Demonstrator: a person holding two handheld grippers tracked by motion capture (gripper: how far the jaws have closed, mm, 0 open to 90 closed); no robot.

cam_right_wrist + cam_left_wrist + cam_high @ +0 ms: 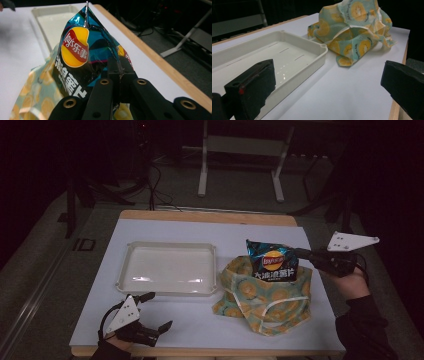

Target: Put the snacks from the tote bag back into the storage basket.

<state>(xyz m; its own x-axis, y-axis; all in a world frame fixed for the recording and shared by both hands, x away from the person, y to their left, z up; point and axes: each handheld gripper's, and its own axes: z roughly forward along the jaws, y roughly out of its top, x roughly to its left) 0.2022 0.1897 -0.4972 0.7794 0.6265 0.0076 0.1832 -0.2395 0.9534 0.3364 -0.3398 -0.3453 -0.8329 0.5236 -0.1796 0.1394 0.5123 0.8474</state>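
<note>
A blue and black Lay's chip bag (272,261) (80,57) stands upright in the mouth of a teal cloth bag printed with yellow fruit slices (265,295) (352,27). My right gripper (301,253) (119,68) is shut on the chip bag's right edge. My left gripper (156,310) (327,87) rests open near the table's front left corner, jaws wide apart with nothing between them. It points toward the cloth bag. A white plastic tray (170,268) (287,52) sits empty left of the cloth bag.
The white table top (165,325) has a wooden rim (210,215) (160,60). Beyond the far edge the floor holds white table legs (202,165) and dark cables. The right table edge lies close under my right hand.
</note>
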